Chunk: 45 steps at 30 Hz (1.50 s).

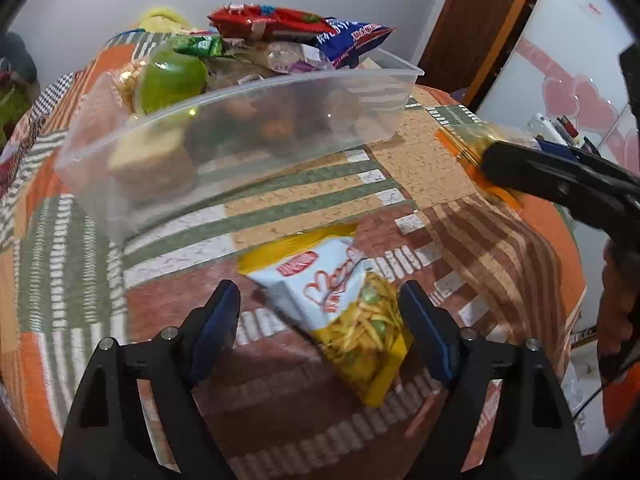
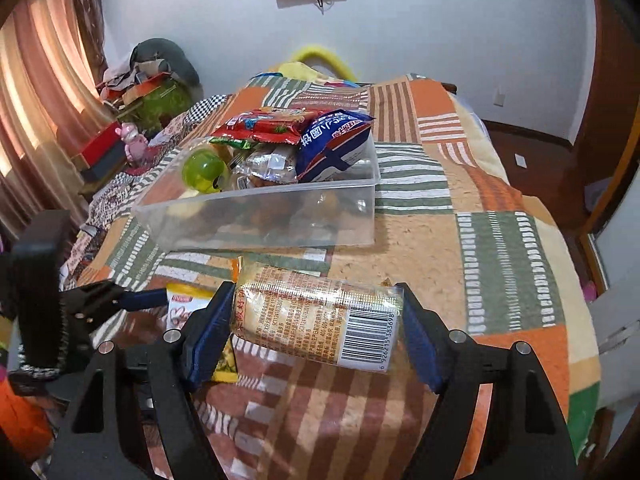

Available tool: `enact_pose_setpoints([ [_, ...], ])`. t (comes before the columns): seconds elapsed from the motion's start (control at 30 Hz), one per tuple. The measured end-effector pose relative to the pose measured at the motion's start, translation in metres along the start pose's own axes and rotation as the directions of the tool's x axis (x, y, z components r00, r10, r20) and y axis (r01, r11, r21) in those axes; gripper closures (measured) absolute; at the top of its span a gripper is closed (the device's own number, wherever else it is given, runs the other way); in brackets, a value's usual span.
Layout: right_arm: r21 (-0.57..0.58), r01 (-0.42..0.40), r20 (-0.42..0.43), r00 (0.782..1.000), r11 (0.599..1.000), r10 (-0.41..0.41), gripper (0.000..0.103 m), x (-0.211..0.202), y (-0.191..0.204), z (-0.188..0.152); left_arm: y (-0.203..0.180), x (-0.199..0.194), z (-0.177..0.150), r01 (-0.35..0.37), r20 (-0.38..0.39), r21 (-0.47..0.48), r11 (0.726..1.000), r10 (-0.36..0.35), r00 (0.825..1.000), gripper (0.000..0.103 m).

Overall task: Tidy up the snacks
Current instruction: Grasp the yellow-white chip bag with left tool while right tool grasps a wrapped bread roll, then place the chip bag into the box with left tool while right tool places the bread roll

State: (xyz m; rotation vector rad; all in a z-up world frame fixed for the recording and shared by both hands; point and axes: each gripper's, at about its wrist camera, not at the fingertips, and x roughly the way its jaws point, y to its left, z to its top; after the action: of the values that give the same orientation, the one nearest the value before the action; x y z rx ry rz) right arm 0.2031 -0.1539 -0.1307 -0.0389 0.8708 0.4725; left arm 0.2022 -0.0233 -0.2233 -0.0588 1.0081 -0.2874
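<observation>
There are two grippers, and each has two black fingers with blue pads. The left gripper hangs over a bed with a patchwork blanket of orange, green and brown squares and stripes. Its fingers are spread wide apart. Between them lies one flat snack bag, white and yellow, with a picture of thin yellow sticks. It looks shiny and crinkly. It lies on the blanket, and the pads do not squeeze it.

Behind it sits one clear plastic box, long with straight walls. It is full of snacks. On top are one green round ball-shaped thing, one red bag and one blue bag. More wrapped snacks lie under them, too blurry to count.

The right gripper pinches one long, round snack pack in clear, shiny wrap. The pack has small print and a bar code. It is held above the blanket, in front of the box and near it.
</observation>
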Motion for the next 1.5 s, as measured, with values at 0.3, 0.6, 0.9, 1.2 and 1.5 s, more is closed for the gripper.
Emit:
enact_pose_setpoints([
  [0.3, 0.007, -0.021, 0.020, 1.000, 1.000, 0.021, 0.028, -0.006, -0.001, -0.001, -0.001, -0.006, 0.007, 0.004, 0.047, 0.005, 1.000, -0.004, 0.999, 0.068],
  [0.6, 0.000, -0.043, 0.045, 0.998, 0.999, 0.043, 0.028, 0.005, 0.011, 0.019, 0.029, -0.059, 0.021, -0.038, 0.167, -0.029, 0.999, 0.042, 0.985, 0.078],
  [0.9, -0.039, -0.065, 0.080, 0.994, 0.997, 0.068, 0.028, 0.025, 0.036, 0.047, 0.064, -0.090, 0.047, -0.073, 0.272, -0.101, 0.992, 0.098, 0.957, 0.079],
  [1.2, -0.065, -0.078, 0.075, 0.994, 0.995, 0.083, 0.028, 0.057, 0.057, 0.070, 0.105, -0.085, 0.075, -0.086, 0.300, -0.193, 0.978, 0.142, 0.943, 0.079],
  [1.5, -0.091, -0.061, 0.046, 0.997, 0.994, 0.065, 0.028, 0.084, 0.065, 0.072, 0.116, -0.062, 0.090, -0.068, 0.290, -0.208, 0.976, 0.128, 0.949, 0.079],
])
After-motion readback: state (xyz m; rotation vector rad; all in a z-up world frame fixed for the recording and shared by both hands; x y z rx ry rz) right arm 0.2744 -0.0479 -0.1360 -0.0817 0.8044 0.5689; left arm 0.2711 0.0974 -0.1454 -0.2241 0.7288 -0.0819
